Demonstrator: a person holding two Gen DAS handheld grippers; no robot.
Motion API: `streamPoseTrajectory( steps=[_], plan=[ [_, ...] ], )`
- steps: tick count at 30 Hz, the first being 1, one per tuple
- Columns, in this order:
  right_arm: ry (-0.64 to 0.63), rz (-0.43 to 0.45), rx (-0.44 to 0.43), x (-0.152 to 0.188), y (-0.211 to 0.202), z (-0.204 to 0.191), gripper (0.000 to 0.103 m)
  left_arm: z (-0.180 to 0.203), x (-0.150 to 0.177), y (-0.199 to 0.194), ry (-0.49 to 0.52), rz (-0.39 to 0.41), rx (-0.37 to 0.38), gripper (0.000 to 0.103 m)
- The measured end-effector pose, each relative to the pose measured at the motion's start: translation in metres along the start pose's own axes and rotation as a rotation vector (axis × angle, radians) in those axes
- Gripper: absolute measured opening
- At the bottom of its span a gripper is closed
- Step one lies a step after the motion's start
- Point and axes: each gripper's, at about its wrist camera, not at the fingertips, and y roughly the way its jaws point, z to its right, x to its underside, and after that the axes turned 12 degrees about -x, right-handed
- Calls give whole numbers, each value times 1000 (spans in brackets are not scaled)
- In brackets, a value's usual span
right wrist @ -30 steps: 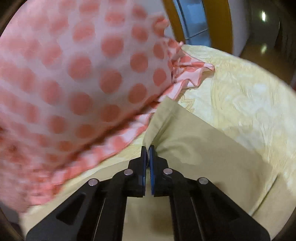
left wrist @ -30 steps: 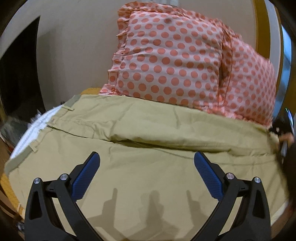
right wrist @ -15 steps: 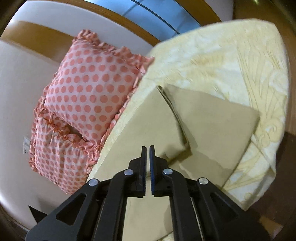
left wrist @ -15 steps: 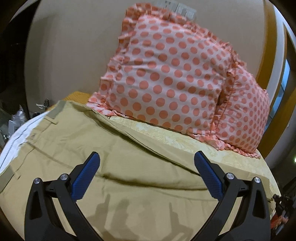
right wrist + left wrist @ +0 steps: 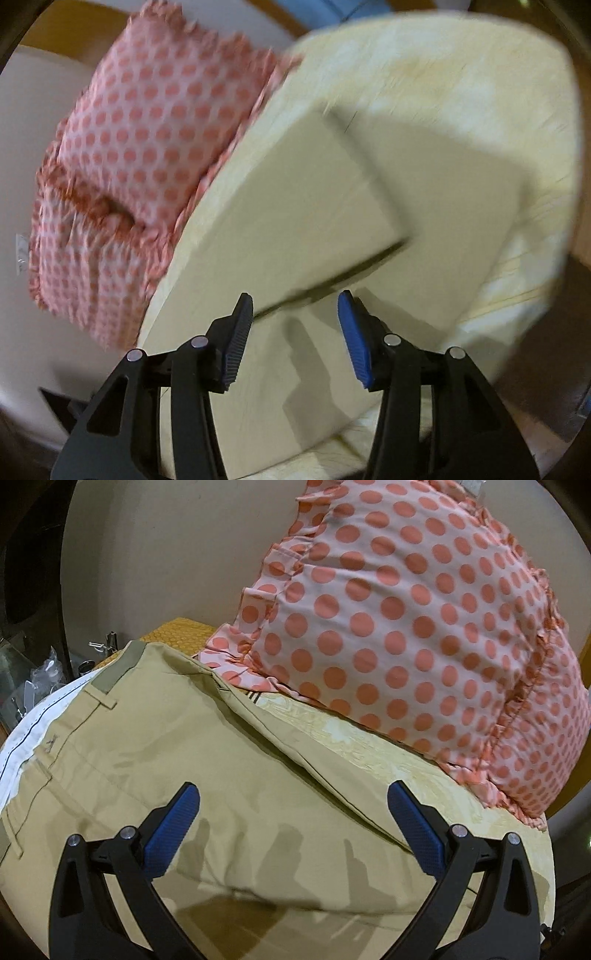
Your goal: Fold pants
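Note:
Khaki pants lie spread on the bed, waistband at the far left with the white lining showing. My left gripper is open and empty, hovering above the seat of the pants. In the right wrist view the pant legs lie one over the other toward the leg ends, blurred by motion. My right gripper is open and empty above the legs.
Two pink polka-dot pillows lean on the wall behind the pants, also in the right wrist view. A pale yellow patterned bedspread covers the bed. Clutter on a side table sits at far left.
My right gripper, shut on the pant leg a second ago, has let go, opened and pulled back above the legs. My left gripper stayed open and shifted its view toward the waistband.

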Motion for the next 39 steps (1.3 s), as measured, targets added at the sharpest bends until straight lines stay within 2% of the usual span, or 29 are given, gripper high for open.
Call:
streamPoseTrajectory(
  steps=[2, 3, 4, 5, 7, 12, 15, 16, 17, 18, 19, 20, 22, 23, 26, 28, 31, 34, 39],
  plan=[
    [-27, 66, 0, -3, 7, -2, 51, 0, -3, 10, -14, -15, -4, 101],
    [-18, 111, -14, -6, 9, 1, 46, 0, -5, 15, -20, -23, -3, 101],
    [-12, 139, -33, -8, 11, 4, 12, 0, -8, 21, -29, -35, -5, 101],
    [-10, 155, -56, -10, 14, 8, 2, 0, -11, 27, -36, -45, -4, 101],
    [-3, 186, -112, -13, 18, 14, 2, -1, -17, 38, -60, -67, 4, 100],
    [-7, 205, -148, -17, 19, 15, 2, 2, -35, 73, -129, -170, 36, 89],
    [-14, 217, -164, -21, 19, 12, 2, 7, -44, 100, -147, -242, 27, 72],
    [-19, 224, -172, -22, 19, 10, 2, 9, -48, 106, -147, -225, 1, 65],
    [-24, 229, -177, -24, 20, 8, 2, 11, -50, 110, -134, -211, -7, 33],
    [-31, 238, -184, -27, 20, 5, 2, 12, -51, 115, -121, -227, 11, 9],
    [-37, 243, -196, -31, 21, 3, 2, 9, -51, 121, -133, -265, 34, 2],
    [-42, 249, -204, -34, 21, 0, 2, 0, -48, 116, -185, -263, 59, 2],
    [-53, 262, -229, -40, 15, -6, 2, -7, -46, 91, -171, -209, 87, 2],
    [-57, 269, -239, -42, 10, -9, 2, -10, -43, 66, -134, -160, 101, 2],
    [-105, 310, -253, -40, -17, -16, 2, -32, -23, -13, -118, -59, 170, 2],
    [-121, 333, -249, -34, -37, -15, 2, -50, -1, -57, -116, -24, 195, 2],
    [-119, 337, -225, -22, -57, -3, 2, -86, 58, -113, -113, 6, 183, 3],
    [-108, 327, -185, -8, -66, 14, 2, -112, 106, -131, -149, -15, 156, 3],
    [-84, 329, -105, 7, -72, 38, 2, -140, 166, -118, -213, -106, 135, 3]
  ],
)
